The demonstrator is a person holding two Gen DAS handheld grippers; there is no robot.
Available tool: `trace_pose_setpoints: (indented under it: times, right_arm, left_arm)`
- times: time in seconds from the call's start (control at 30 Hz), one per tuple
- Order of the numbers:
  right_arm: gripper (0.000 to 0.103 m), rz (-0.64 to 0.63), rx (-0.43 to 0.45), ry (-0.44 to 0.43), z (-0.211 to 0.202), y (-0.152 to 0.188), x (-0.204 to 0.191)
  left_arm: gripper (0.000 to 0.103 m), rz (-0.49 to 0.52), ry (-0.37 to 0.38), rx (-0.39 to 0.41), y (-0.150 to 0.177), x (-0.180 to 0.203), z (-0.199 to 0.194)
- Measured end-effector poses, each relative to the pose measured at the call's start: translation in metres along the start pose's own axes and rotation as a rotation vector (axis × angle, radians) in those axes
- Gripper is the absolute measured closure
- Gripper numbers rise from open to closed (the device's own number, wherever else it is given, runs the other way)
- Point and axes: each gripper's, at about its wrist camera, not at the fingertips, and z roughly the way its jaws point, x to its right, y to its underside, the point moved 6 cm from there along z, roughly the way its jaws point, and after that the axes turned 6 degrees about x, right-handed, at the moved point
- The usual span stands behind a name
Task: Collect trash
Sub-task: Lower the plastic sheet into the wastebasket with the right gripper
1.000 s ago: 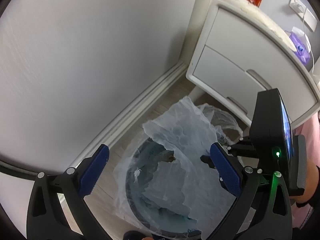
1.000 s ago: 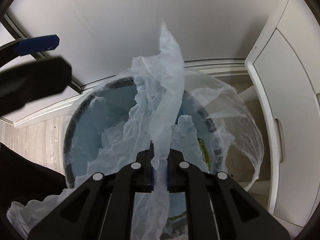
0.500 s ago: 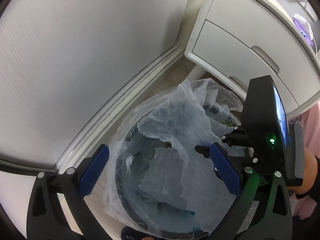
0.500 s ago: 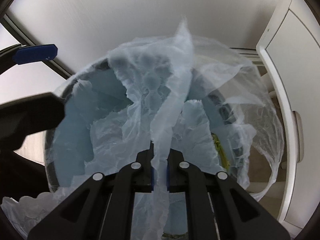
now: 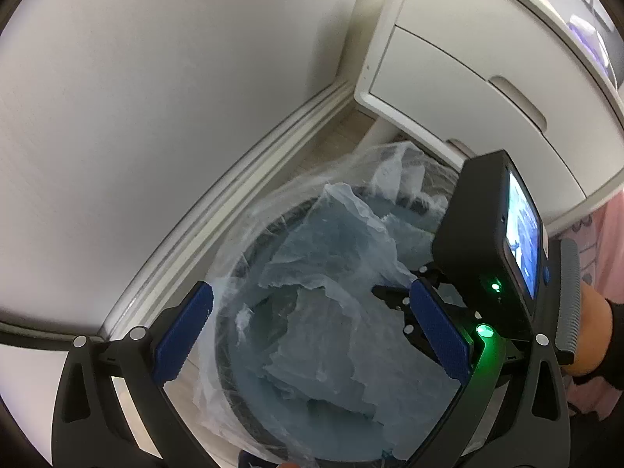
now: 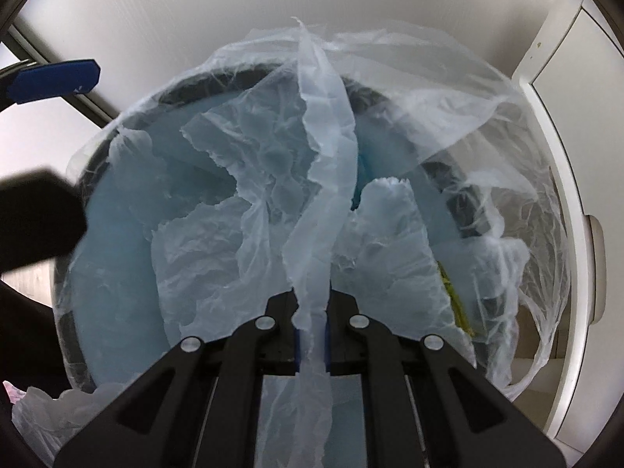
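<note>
Torn plastic sheet [image 6: 312, 202] is pinched in the right tongs [image 6: 312, 335]; left tongs [image 5: 312, 335] gape wide above it.

A thin, translucent, pale blue trash bag [image 6: 312, 163] is lining a round dark bin [image 5: 249, 257], filling the centre of both frames. Its crumpled, torn-edged film is draping over the rim, one strip rising upright at centre.

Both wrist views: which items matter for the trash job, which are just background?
In play:
- round dark trash bin
- thin translucent plastic liner bag, a strip pinched in the shut right gripper
- open left gripper, over the bin

Background:
- white two-drawer cabinet
- white wall
- white baseboard
</note>
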Motion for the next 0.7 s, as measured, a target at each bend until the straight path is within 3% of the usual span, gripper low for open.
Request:
trace_pose_setpoints:
  times: [0.7]
  right_arm:
    - [0.094, -0.042, -0.007, -0.007, 0.022, 0.011, -0.017]
  left_arm:
    - [0.005, -0.012, -0.006, -0.008, -0.001, -0.005, 0.014]
